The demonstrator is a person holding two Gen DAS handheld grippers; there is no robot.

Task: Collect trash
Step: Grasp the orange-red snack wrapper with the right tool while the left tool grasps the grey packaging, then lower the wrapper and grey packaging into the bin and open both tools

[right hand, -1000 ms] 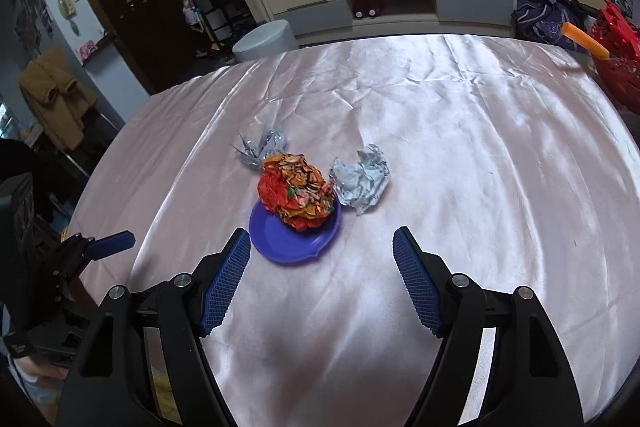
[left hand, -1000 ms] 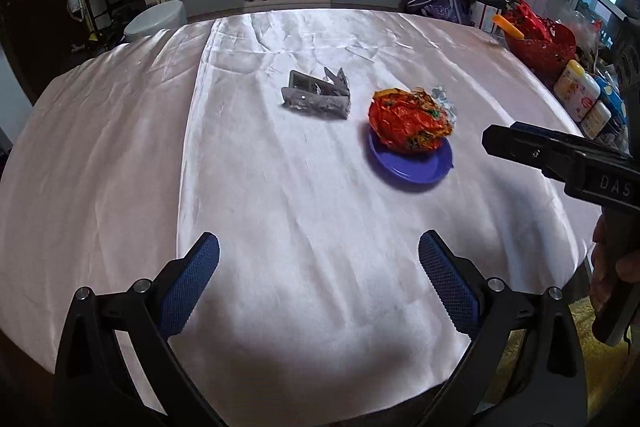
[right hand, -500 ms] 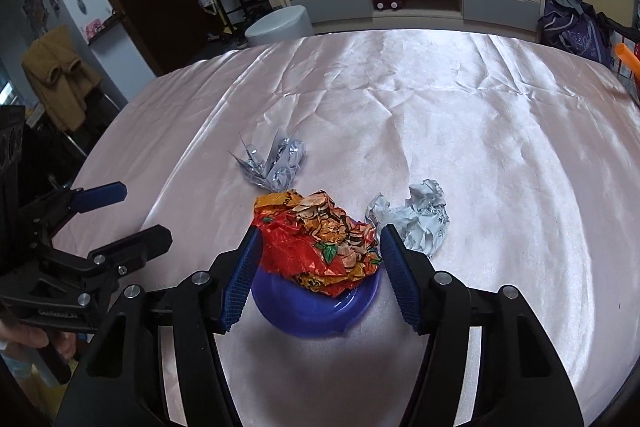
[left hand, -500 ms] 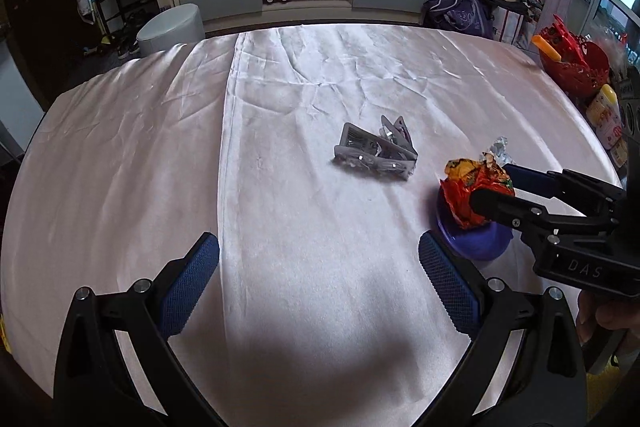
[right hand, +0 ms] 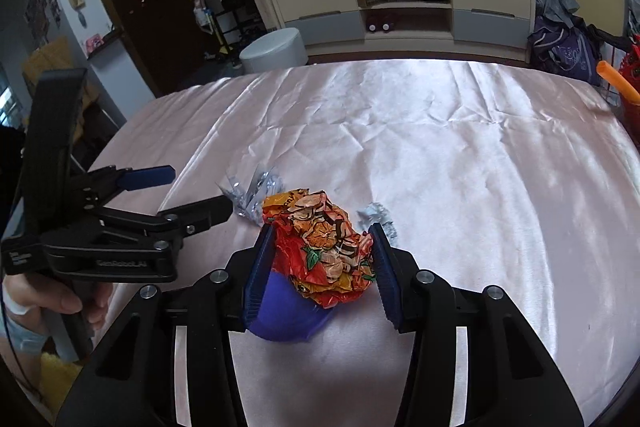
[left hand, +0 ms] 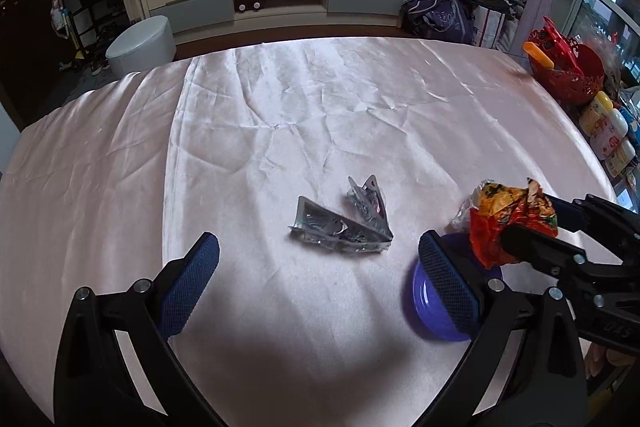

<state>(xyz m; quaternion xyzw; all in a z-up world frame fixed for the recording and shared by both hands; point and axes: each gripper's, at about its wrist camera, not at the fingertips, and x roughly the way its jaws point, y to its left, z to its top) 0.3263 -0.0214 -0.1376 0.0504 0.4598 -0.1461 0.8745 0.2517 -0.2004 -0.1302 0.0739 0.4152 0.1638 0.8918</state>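
Closing on the orange wrapper over the plate

Closing right gripper straddles the crumpled orange wrapper, one blue finger on each side. Left finger touches the wrapper edge; right finger sits right at the other edge, firm squeeze cannot be confirmed. Wrapper is a rough ball, no clear long axis, slightly taller than wide in the right wrist view. It sits on the purple plate, which lies flat on the counter covered by a pink satin cloth.

Left gripper has fingers spread wide, nothing between them, hovering over the cloth. Just ahead of it lies the silver wrapper, flattened, long axis running roughly left to right in the left wrist view, its pointed end toward the plate, a second flap sticking up and away. It is near the plate, not touching.

A third piece, a crumpled grey wrapper, lies on the cloth just behind the right finger, beside the plate.

A hand holds the left gripper's handle at the counter edge.
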